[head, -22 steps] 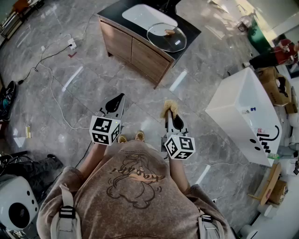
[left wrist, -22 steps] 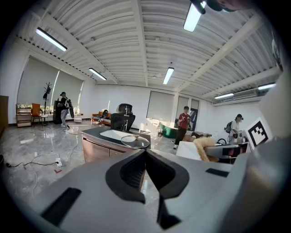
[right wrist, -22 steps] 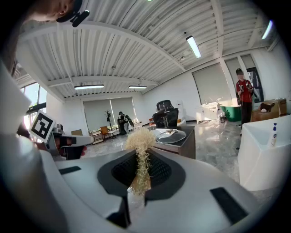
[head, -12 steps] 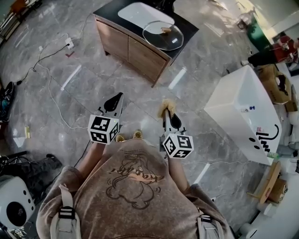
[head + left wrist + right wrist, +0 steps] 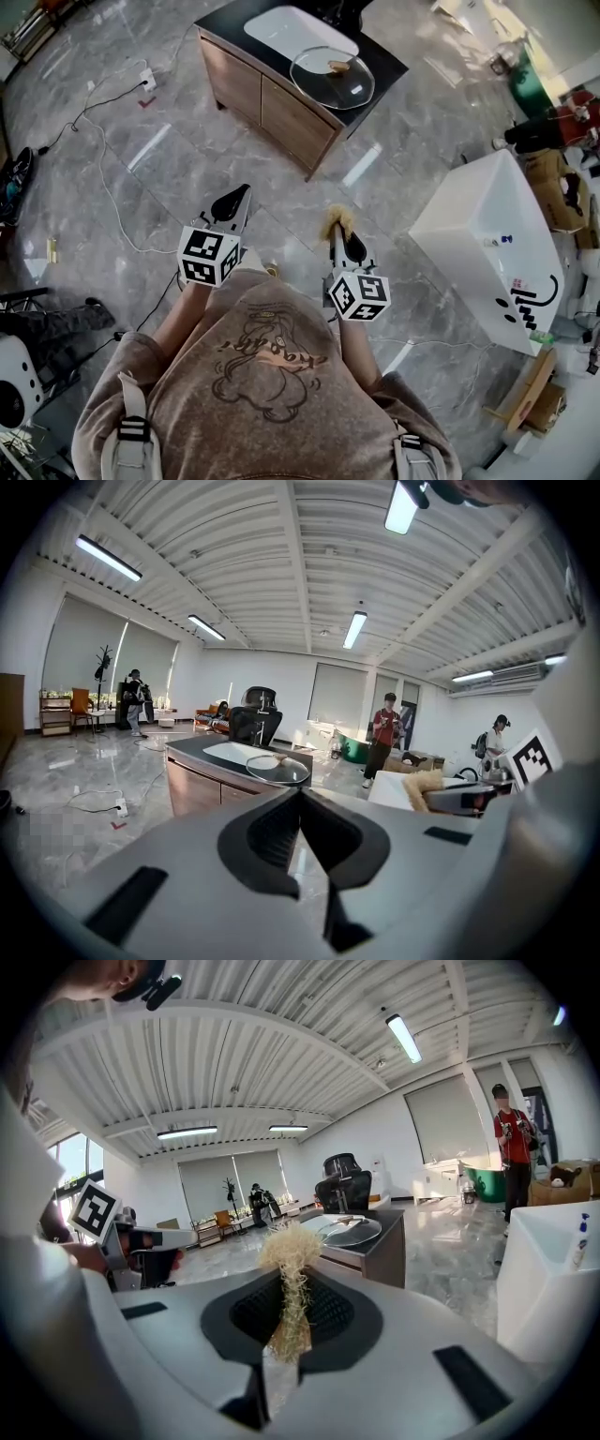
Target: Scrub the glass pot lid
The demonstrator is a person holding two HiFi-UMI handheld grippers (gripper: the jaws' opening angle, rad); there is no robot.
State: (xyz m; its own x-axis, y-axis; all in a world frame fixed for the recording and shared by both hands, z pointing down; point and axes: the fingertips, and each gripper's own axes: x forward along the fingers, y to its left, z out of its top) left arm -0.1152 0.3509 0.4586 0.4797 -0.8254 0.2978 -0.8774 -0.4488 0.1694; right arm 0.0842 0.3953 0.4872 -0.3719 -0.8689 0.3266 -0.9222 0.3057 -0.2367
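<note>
The glass pot lid [image 5: 332,77] with a wooden knob lies on a dark-topped wooden cabinet [image 5: 281,103] at the far side of the room; it also shows as the lid [image 5: 277,769] and the lid [image 5: 350,1230] in the gripper views. My left gripper [image 5: 232,202] is held over the floor, shut with nothing between its jaws. My right gripper [image 5: 342,228] is shut on a straw-coloured fibre scrubber [image 5: 290,1262], whose tuft [image 5: 336,221] sticks out past the jaw tips. Both grippers are well short of the cabinet.
A white basin [image 5: 295,29] is set in the cabinet top beside the lid. A white tub [image 5: 497,234] stands to the right. Cables [image 5: 103,178] run across the marble floor at left. People stand in the background [image 5: 384,733].
The cabinet and floor have shifted slightly in the head view. Both grippers keep the same pose, and the scrubber stays in the right one.
</note>
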